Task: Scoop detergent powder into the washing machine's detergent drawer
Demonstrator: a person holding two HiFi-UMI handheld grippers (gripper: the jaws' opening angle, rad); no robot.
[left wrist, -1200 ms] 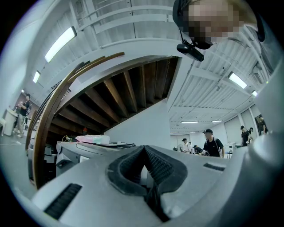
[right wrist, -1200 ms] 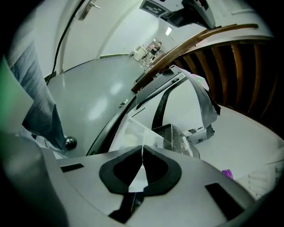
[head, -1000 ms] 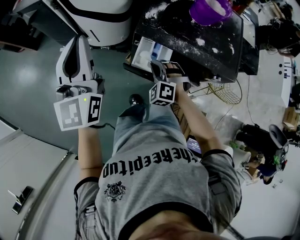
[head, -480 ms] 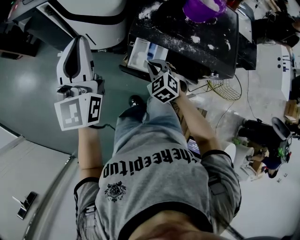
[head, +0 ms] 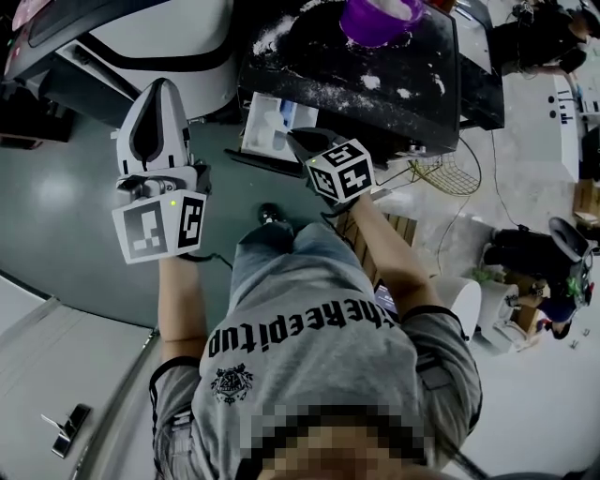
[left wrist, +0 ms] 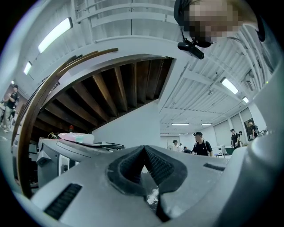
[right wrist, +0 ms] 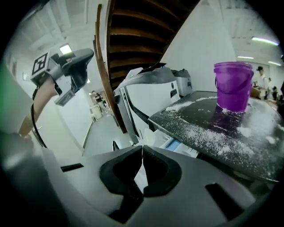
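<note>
The washing machine's black top [head: 394, 89] is dusted with spilled white powder, and a purple bucket [head: 380, 19] stands on it. Below its front edge the detergent drawer [head: 267, 122] is pulled out, white with blue inside. My right gripper [head: 292, 136] is shut and empty, its tips just right of the drawer. In the right gripper view the shut jaws [right wrist: 142, 147] point past the drawer [right wrist: 179, 146] toward the bucket [right wrist: 233, 86]. My left gripper [head: 159, 86] is held up over the floor left of the drawer, shut on nothing [left wrist: 143, 147], with powder stuck to its pads.
A white machine [head: 169, 28] stands at the back left, beside the black-topped one. A wire basket [head: 450, 173] and a wooden pallet [head: 375, 234] lie on the floor to the right. People stand far off in the left gripper view.
The right gripper has swung left and rolled, its marker cube turning, with its tips now close to the open drawer. The left gripper has barely moved.
</note>
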